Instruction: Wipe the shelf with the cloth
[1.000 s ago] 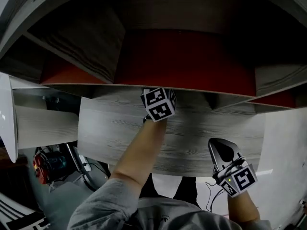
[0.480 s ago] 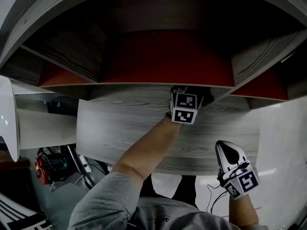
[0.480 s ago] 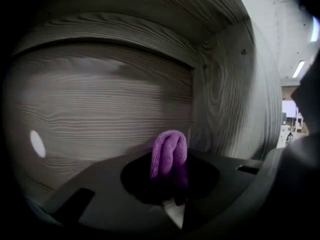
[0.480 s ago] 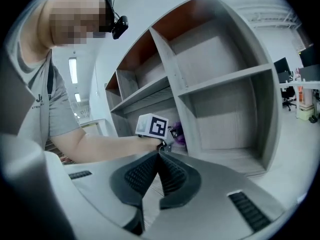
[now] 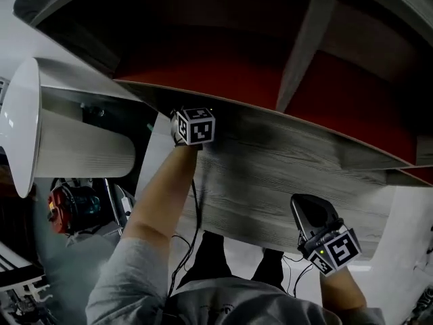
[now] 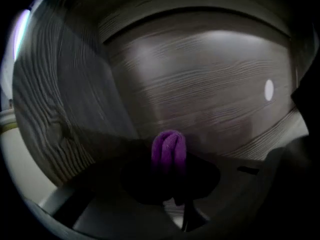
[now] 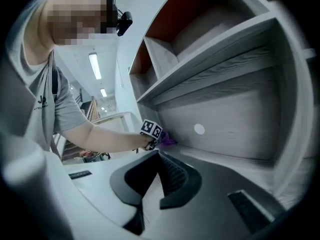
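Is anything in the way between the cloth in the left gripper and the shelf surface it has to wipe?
Nothing visible. The purple cloth, clamped in the left gripper, faces bare wood-grain shelf; no object shows on the board ahead.

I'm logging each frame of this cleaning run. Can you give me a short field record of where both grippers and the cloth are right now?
left gripper: shut on the purple cloth, reaching in at the shelf's left end
purple cloth: bunched between the jaws, tip towards the wood-grain panel; contact not confirmable
right gripper: jaws together, nothing between them, held low in front of the shelf, apart from the cloth
shelf: grey wood grain, with a red back panel in the compartment above
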Tool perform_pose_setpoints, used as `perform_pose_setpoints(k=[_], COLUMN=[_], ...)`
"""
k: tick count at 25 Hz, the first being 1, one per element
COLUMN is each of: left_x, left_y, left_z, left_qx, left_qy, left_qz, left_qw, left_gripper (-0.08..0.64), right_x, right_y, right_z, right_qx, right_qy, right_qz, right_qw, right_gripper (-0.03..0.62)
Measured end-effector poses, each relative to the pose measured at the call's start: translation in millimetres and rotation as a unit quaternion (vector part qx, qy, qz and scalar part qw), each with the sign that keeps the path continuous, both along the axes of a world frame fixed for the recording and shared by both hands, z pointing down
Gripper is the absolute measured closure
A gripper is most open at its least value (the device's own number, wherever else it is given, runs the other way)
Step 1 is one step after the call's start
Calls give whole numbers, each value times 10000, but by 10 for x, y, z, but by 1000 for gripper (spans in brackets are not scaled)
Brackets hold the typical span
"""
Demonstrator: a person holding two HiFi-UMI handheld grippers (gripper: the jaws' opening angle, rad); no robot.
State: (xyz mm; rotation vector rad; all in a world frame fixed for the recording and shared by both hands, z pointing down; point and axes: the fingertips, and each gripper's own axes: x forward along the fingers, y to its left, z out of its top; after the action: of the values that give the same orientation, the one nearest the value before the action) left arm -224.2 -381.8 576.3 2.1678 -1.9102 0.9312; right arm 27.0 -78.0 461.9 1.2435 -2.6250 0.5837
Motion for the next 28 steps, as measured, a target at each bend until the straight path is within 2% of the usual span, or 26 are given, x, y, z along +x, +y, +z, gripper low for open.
perform_pose_setpoints(k=[3,6,9,11,13,15,19,23,26,28], left_x=[-305,-281,-195,147,792,1534,2900,4076,4553,4727], left_y=[-161,-266,-291,-194,6,267,738,1121,1303,1426], left_z=[217,355,361,354,368,425,486,376,418,429], left_qx=[-466,-649,-741,-825,-926,-1082,-1361,-1332,-1390,-1476], left_qy=[75,-58,10,183,296,382,603,870,1014,1360], left_qz=[-420,-427,-415,-188,288,846,1937,3140,3706,4017], left_qw=[9980,9970,9964,9962,9948,9898,9697,9360,9127,8935], left_gripper=[476,477,485,483,483,483,483,479,477,474], right_x=[-310,-423,-296,-91,159,428,1054,1670,2042,2219], right_y=[-122,-193,-183,-137,-62,32,288,658,816,865], right_z=[-50,-79,-45,6,51,72,108,188,143,88], right_qx=[-4,34,24,-26,-72,-81,-105,-228,-140,-53], right_qy=[11,24,-6,-58,-115,-159,-145,-35,-78,-50], right_qz=[-225,-255,-164,-33,161,361,792,1223,1585,1670], right_qw=[9997,9997,9999,10000,9998,9992,9967,9922,9872,9859], right_gripper=[571,571,571,571,571,571,571,571,571,571])
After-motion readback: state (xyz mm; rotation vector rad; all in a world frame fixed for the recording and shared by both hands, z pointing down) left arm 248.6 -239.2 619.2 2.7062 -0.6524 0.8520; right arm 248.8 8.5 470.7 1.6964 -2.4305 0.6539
